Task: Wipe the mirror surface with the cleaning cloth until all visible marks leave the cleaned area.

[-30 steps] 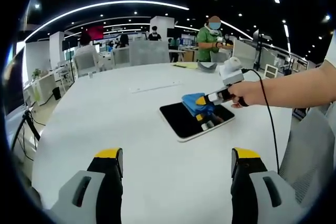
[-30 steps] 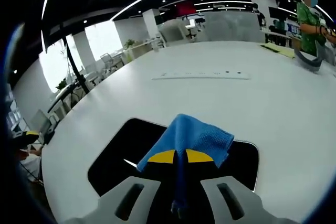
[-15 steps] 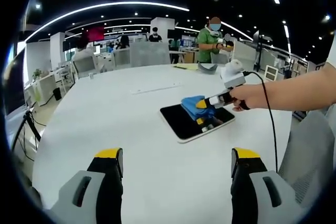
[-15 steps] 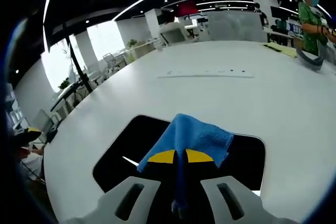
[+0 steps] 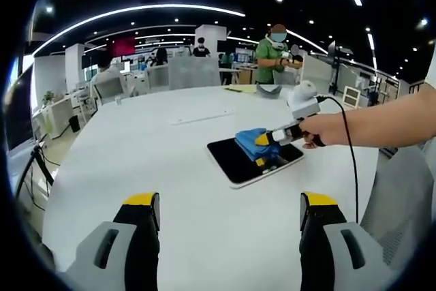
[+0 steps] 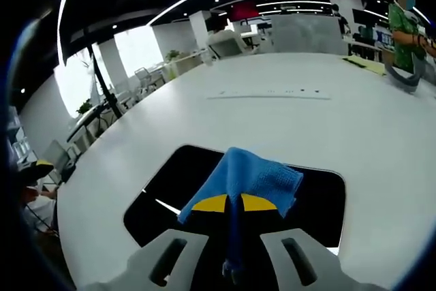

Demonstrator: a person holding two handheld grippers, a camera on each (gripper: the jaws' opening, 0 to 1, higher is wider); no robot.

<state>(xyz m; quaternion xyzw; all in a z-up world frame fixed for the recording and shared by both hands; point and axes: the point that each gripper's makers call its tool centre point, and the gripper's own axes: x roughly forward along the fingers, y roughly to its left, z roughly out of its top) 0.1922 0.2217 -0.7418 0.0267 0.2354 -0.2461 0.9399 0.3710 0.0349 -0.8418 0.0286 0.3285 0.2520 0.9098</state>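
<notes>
A dark rectangular mirror [image 5: 255, 161] [image 6: 184, 189] with a pale rim lies flat on the white round table [image 5: 170, 168]. My right gripper [image 6: 234, 203] is shut on a blue cleaning cloth [image 6: 253, 177], which rests on the mirror's surface. In the left gripper view that same right gripper [image 5: 267, 139], held by a person's hand [image 5: 320, 129], presses the blue cloth [image 5: 251, 142] onto the mirror's far half. My left gripper [image 5: 230, 204] stands open over the bare tabletop, well short of the mirror, holding nothing.
A long white strip [image 6: 269, 93] lies on the table beyond the mirror. A grey object [image 5: 268, 88] and yellow papers [image 5: 242, 86] sit at the far edge. People [image 5: 272, 49], chairs and desks stand behind. A grey chair [image 5: 402, 189] is at the right.
The right gripper with the cloth has slid slightly across the mirror; more of the dark surface shows to the right in its view. The left gripper has stayed still.
</notes>
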